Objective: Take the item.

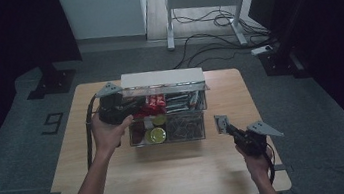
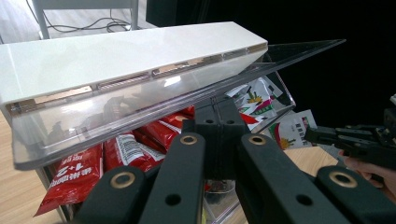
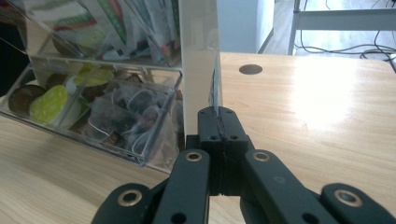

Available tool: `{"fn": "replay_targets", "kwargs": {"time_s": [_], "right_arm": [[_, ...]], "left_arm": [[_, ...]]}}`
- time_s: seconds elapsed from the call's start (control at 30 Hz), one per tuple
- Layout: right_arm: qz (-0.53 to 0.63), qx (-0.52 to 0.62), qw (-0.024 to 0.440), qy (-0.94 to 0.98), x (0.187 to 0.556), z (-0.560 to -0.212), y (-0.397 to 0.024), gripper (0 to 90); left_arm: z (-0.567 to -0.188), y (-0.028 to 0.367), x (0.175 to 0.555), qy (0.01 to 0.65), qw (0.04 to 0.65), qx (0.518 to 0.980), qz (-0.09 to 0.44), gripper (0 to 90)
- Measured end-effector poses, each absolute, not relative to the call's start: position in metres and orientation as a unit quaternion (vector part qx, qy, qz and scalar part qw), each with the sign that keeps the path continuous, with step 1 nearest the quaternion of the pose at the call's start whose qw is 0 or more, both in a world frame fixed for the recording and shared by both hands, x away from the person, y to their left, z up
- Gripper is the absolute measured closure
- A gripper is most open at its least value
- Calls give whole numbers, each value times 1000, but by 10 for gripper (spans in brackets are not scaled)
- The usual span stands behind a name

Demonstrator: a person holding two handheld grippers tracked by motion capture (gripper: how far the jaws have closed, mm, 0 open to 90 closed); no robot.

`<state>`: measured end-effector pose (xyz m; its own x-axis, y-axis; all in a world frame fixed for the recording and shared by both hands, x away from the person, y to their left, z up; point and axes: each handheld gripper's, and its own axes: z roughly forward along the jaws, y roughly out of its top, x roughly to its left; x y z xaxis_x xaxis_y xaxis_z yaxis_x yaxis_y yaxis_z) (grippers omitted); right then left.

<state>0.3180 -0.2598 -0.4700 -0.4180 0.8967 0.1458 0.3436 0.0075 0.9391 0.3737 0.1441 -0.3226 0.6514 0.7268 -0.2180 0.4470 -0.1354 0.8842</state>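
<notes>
A clear two-tier organizer box (image 1: 202, 123) stands mid-table with its white-backed lid (image 1: 162, 77) (image 2: 130, 56) raised. Red snack packets (image 1: 154, 101) (image 2: 126, 149) fill the upper tier. Round green capsules (image 1: 156, 135) (image 3: 49, 100) and tea bags (image 1: 184, 125) (image 3: 130, 112) lie in the lower tier. My left gripper (image 1: 132, 108) (image 2: 222, 109) is at the box's left end, jaws shut, tips just under the clear lid edge; I cannot tell whether they pinch it. My right gripper (image 1: 227, 127) (image 3: 217, 114) hovers right of the box, shut on a thin printed sachet (image 1: 221, 122) (image 3: 215, 88) (image 2: 292, 128).
The wooden table (image 1: 170, 178) has bare room in front of and to the right of the box, with a round cable hole (image 3: 251, 69) near its far edge. Beyond the table a white desk frame (image 1: 208, 1) stands over loose floor cables (image 1: 220, 20).
</notes>
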Motion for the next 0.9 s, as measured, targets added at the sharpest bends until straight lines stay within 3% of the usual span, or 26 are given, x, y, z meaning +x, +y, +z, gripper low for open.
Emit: {"fn": "replay_targets", "kwargs": {"time_s": [0.9], "right_arm": [[475, 516, 238, 672, 335, -512, -272, 895]], "left_arm": [[-325, 144, 373, 397, 525, 741, 132, 900]]}}
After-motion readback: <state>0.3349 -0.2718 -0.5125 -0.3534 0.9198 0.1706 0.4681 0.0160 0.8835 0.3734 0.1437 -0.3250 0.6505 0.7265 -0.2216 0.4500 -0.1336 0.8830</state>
